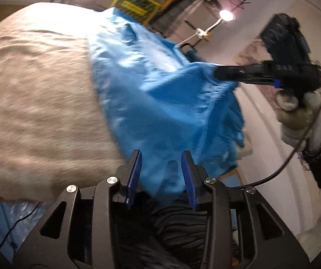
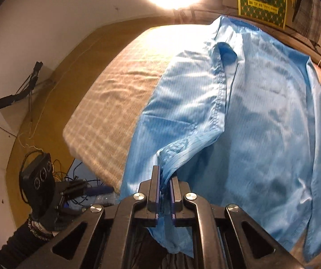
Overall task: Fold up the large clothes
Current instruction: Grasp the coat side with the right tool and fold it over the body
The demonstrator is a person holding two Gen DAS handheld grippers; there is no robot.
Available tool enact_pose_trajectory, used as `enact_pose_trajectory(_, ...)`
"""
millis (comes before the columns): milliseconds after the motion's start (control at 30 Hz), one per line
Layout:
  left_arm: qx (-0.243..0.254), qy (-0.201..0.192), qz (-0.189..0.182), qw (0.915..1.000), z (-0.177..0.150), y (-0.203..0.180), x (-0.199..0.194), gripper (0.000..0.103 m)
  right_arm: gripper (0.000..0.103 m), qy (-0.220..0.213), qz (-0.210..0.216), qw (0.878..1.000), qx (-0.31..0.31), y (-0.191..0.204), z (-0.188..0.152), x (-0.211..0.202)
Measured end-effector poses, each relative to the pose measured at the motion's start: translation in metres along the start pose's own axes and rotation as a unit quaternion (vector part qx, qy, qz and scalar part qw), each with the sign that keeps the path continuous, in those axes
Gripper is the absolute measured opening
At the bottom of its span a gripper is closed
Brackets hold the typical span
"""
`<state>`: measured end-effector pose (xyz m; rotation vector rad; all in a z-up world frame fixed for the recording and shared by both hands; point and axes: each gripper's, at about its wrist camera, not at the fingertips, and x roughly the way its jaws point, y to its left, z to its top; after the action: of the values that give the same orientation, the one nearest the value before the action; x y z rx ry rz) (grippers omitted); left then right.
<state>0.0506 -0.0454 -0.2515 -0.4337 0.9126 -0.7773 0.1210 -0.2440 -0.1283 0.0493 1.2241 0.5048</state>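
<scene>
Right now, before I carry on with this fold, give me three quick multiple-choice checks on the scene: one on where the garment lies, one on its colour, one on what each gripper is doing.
1. Where does the garment lie?
A. On the floor
B. On the bed with the beige checked cover
C. On a hanger

2. What colour is the garment?
A. Light blue
B. Red
C. White

3. How do the grippers stand?
A. Both open, clear of the cloth
B. Left shut on the cloth, right open
C. Right shut on the cloth, left open

Answers:
1 B: the blue shirt is spread over the beige checked cover.
2 A: its cloth is light blue with fine stripes.
3 C: the right gripper pinches a bunched edge of cloth, while the left gripper shows a gap between its pads, cloth lying loose there.
</scene>
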Motion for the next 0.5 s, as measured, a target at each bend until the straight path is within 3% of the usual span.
enact_pose_trajectory(67, 0.002, 0.001, -0.010, 1.0000, 0.001, -0.009, 0.004, 0.036, 0.004, 0.000, 0.008, 1.000, 0.004, 0.002, 0.002, 0.001)
enact_pose_trajectory(167, 0.037, 0.006, 0.011, 0.9992, -0.004, -0.030, 0.008, 0.036, 0.004, 0.003, 0.019, 1.000, 0.006, 0.003, 0.000, 0.005)
enact_pose_trajectory(267, 0.090, 0.007, 0.056, 0.9944, -0.016, -0.048, 0.012, 0.036, 0.004, 0.005, 0.029, 0.999, 0.014, 0.001, -0.005, 0.005)
enact_pose_trajectory(367, 0.136, 0.017, 0.119, 0.9833, -0.029, -0.059, 0.022, 0.035, 0.004, 0.006, 0.043, 0.999, 0.032, -0.003, -0.006, 0.006)
enact_pose_trajectory(433, 0.157, 0.021, 0.147, 0.9764, -0.036, -0.061, 0.028, 0.011, 0.004, 0.005, 0.058, 0.997, 0.049, -0.005, -0.007, 0.006)
enact_pose_trajectory(467, 0.157, 0.023, 0.152, 0.9756, -0.037, -0.060, 0.028, 0.003, 0.004, 0.004, 0.065, 0.996, 0.055, -0.005, -0.008, 0.006)
enact_pose_trajectory(500, 0.149, 0.018, 0.149, 0.9773, -0.038, -0.057, 0.025, 0.003, 0.004, 0.003, 0.073, 0.995, 0.061, -0.004, -0.009, 0.006)
